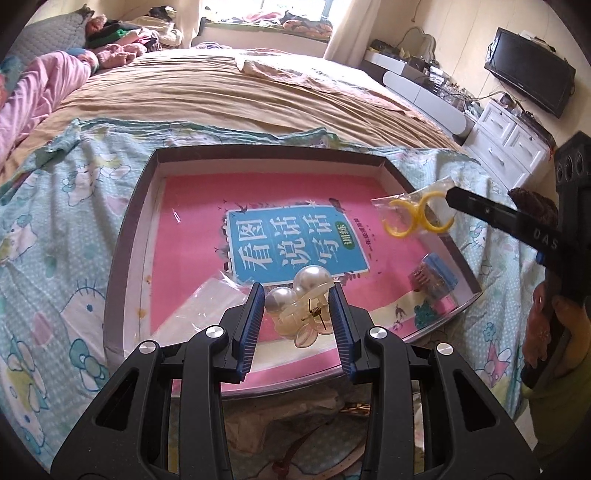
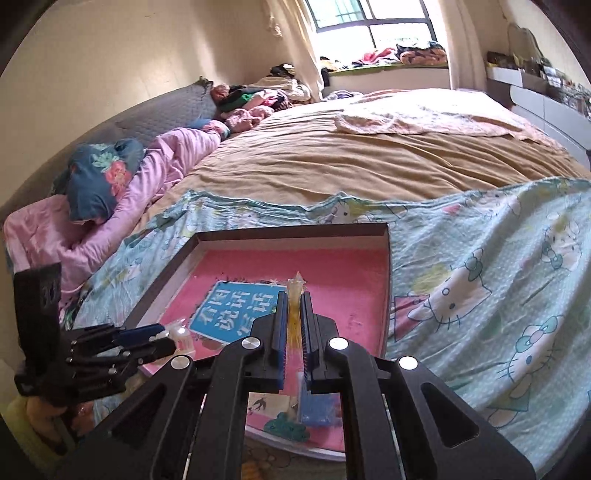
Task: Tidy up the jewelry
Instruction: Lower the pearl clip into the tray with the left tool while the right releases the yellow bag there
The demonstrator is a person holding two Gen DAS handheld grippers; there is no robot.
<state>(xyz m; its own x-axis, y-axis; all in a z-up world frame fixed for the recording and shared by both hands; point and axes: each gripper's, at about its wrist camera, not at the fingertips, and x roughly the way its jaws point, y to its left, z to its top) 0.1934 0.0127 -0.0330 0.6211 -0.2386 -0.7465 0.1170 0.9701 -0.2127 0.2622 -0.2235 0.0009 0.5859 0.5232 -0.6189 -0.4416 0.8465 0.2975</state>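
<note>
- The left claw [image 1: 297, 295] grasps a pearl hair clip [image 1: 301, 301] between its blue-ribbed fingers [image 1: 253, 321]; the clip's two pearls stand up past the fingertips, and its spring and clear plastic body sit between the jaws.
- The held clip hangs just above the near part of a shallow dark-walled tray [image 1: 127, 236], over the pink book [image 1: 192, 236] that lines the tray's floor.
- Just left of the left claw an empty clear plastic bag [image 1: 207, 299] lies flat on the book.
- In the near right corner of the tray lies a small blue comb-like clip [image 1: 437, 282], resting against the tray wall.
- The right claw [image 2: 294, 295] is clenched on a small clear bag [image 1: 415, 212] holding yellow hoop earrings [image 1: 417, 218]; from the right wrist view the bag shows only as a thin sliver pinched between the jaws, with its tip poking past the fingertips.
- In the left wrist view that bag hangs in the air above the right side of the tray, well apart from the pearl clip and farther from the camera.
- A hand [image 1: 550, 325] grips the right tool's handle at the right edge.
- The tray rests on a cartoon-print sheet [image 1: 55, 229] spread on a bed [image 1: 229, 96] with a tan cover.
- Beyond lie a pink quilt [image 2: 122, 206], piled clothes, a window [image 2: 373, 22], white drawers [image 1: 506, 140] and a dark television [image 1: 532, 70].
</note>
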